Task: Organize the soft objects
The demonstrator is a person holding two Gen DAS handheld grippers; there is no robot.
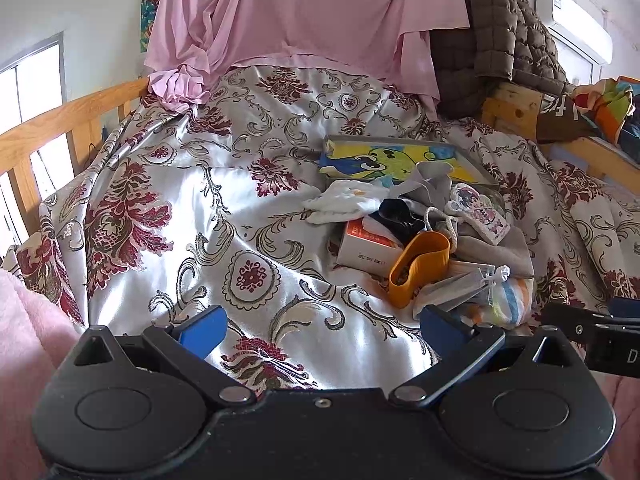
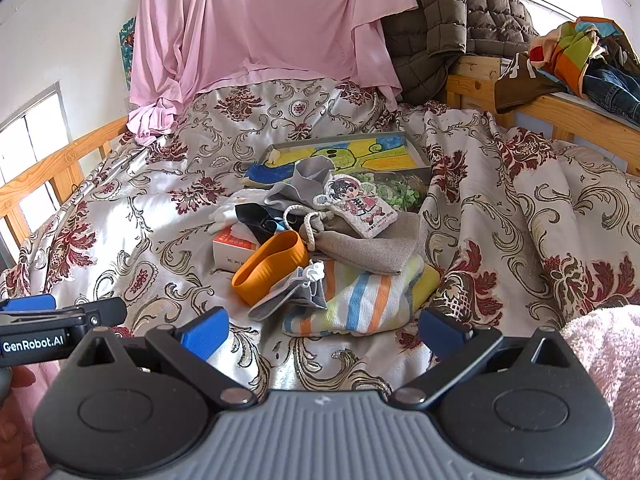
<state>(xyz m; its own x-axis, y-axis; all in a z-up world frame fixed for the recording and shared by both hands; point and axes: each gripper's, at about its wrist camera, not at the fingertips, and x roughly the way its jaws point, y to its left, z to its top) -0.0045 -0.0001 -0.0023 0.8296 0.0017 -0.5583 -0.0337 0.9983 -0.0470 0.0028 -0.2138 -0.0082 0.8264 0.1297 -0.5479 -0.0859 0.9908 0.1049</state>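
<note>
Two grippers hover low over the bed, and we hold nothing in either. Our right gripper (image 2: 322,334) has its jaws spread wide, and the striped towel (image 2: 360,300) lies straight ahead just beyond them, its long axis running across the opening. Our left gripper (image 1: 320,330), jaws equally wide, faces bare bedspread (image 1: 180,208); the pile sits off to its right. Farther on lie the orange band (image 2: 270,266), the burlap pouch (image 2: 368,246) and the tray (image 2: 344,152). We judge the right gripper nearer.

A bed (image 2: 160,264) in floral satin carries a heap right of centre: striped towel (image 2: 360,300) nearest, picture tray (image 2: 400,138) farthest, white box (image 2: 228,254) left.
</note>
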